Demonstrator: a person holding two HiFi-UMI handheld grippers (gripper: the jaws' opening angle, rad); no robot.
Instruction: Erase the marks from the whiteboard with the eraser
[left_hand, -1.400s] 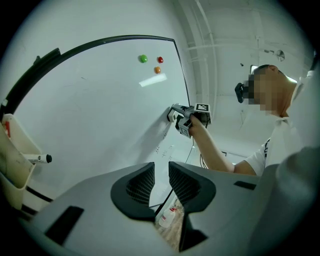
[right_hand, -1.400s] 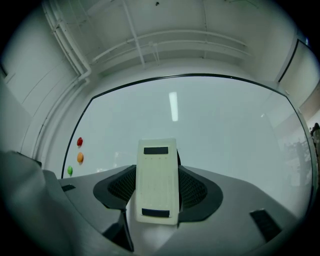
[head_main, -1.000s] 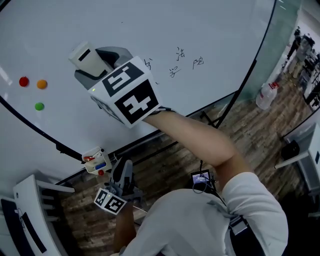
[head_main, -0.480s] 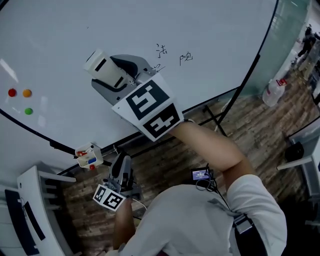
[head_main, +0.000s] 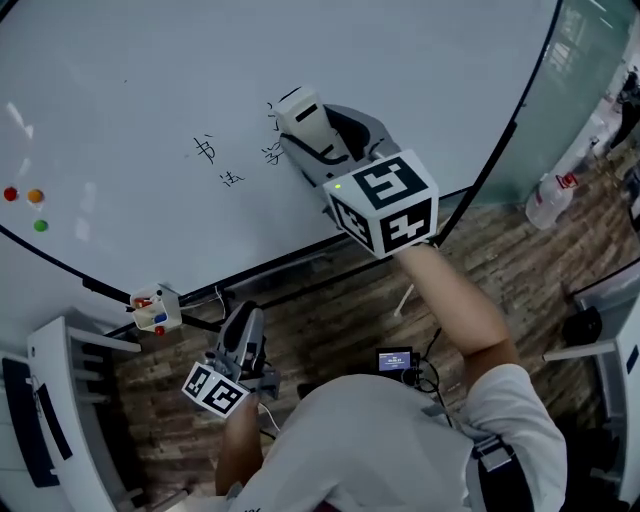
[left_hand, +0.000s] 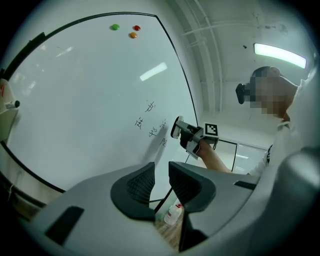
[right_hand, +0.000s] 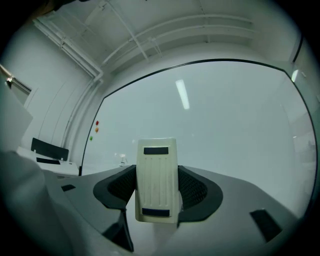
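Note:
The whiteboard (head_main: 400, 70) carries a few small black handwritten marks (head_main: 232, 178) left of centre. My right gripper (head_main: 312, 135) is shut on the white eraser (head_main: 300, 112), which sits against the board just right of the marks and covers part of them. In the right gripper view the eraser (right_hand: 156, 175) stands upright between the jaws of that gripper (right_hand: 156, 182). My left gripper (head_main: 243, 335) hangs low, away from the board, over the floor. In its own view that gripper (left_hand: 161, 172) holds nothing, with a narrow gap between the jaws, and the marks (left_hand: 150, 125) show beside the eraser (left_hand: 176, 127).
Three coloured magnets (head_main: 35, 196) stick to the board's left edge. A small marker holder (head_main: 150, 310) hangs under the board's lower frame. A plastic bottle (head_main: 555, 195) stands on the wooden floor at the right. A white chair (head_main: 60, 400) is at the lower left.
My right gripper has carried the eraser to the right along the board, from left of the writing onto its right end. Marks now show to its left. The left gripper has hardly moved.

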